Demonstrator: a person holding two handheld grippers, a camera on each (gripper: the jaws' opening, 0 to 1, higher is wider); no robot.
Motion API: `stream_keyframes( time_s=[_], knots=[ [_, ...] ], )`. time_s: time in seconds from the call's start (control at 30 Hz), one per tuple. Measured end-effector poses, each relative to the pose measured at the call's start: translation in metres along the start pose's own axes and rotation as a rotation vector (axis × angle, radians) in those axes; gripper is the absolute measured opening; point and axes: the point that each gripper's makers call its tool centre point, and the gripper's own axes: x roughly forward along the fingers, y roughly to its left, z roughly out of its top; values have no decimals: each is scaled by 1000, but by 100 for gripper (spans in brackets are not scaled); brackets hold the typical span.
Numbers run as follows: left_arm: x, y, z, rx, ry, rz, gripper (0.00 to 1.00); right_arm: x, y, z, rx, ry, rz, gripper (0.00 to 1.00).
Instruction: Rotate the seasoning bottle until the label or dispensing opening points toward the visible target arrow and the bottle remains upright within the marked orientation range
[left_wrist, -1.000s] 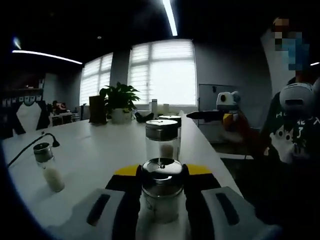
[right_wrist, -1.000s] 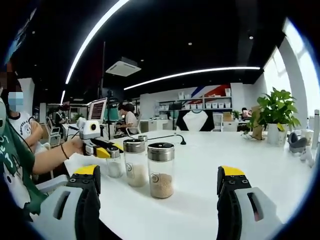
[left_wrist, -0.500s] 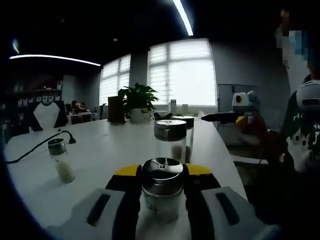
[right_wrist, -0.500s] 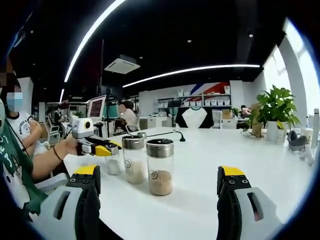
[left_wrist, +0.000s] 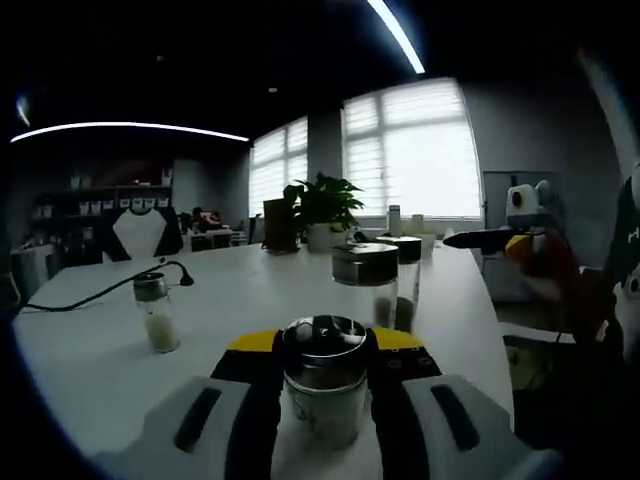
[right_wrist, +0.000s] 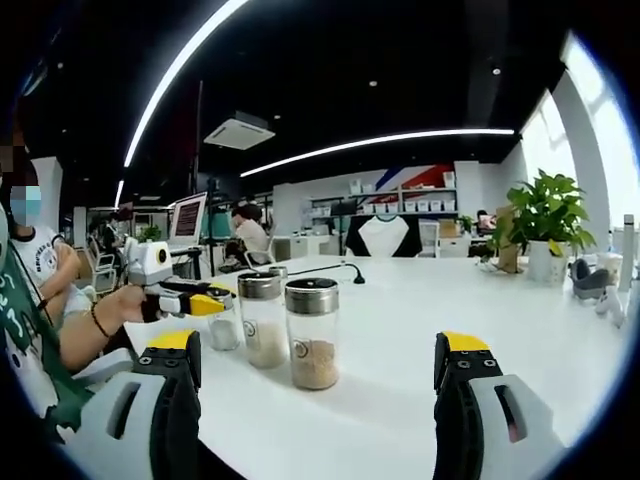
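In the left gripper view my left gripper (left_wrist: 322, 372) is clamped on the bottle (left_wrist: 323, 385) — upright, dead ahead between the jaws, on the table (left_wrist: 230, 300). In the right gripper view my right gripper (right_wrist: 318, 372) gapes wide, empty — that bottle (right_wrist: 222, 320) sits off left, nearer my left hand (right_wrist: 125, 300).

Left gripper view is dim and underexposed; light is supplied mainly by blown-out windows (left_wrist: 415, 150) ahead of the tool, so nearer things are backlit and softly blurred. Right gripper view is brighter and sharper, lit by ceiling light strips (right_wrist: 180, 75); glare is spread over the white worktop (right_wrist: 400, 330). Straight lines are bowed by fisheye distortion toward the edges.
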Motion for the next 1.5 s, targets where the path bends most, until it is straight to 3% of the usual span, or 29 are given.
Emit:
stream_keyframes(
  time_s=[0.87,1.5],
  knots=[
    [-4,9,0,-15,-24,316,34,-2,-7,1,22,-11,-26,99],
    [-3,15,1,-15,-63,473,34,-3,-8,1,24,-11,-29,99]
  ],
)
